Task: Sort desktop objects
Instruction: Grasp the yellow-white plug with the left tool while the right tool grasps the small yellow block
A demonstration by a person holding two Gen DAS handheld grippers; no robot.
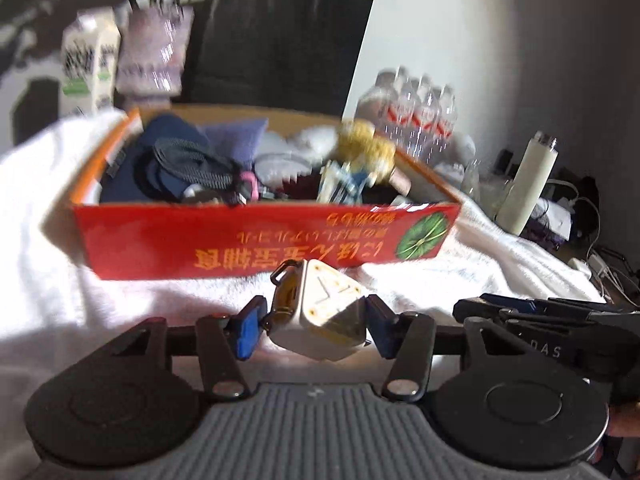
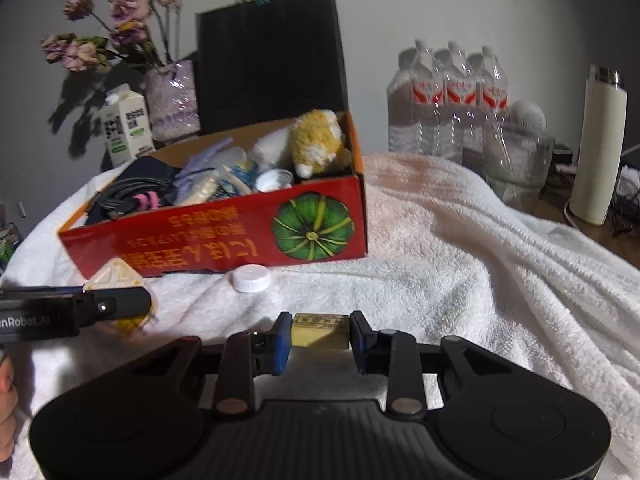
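Left wrist: left gripper (image 1: 316,326) pinches white case (image 1: 320,312) before box (image 1: 264,236) | right gripper (image 2: 320,334) pinches small block (image 2: 319,330), both probably box-bound

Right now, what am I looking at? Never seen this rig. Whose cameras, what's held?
No robot: a person holds a two-finger gripper in each hand, with a fisheye camera on each looking along its fingers. The left view shows the left gripper closed on a white triangular case. The right view shows the right gripper closed on a small tan block. Both work over a white towel, where a white cap lies loose before a red box filled with sundries.
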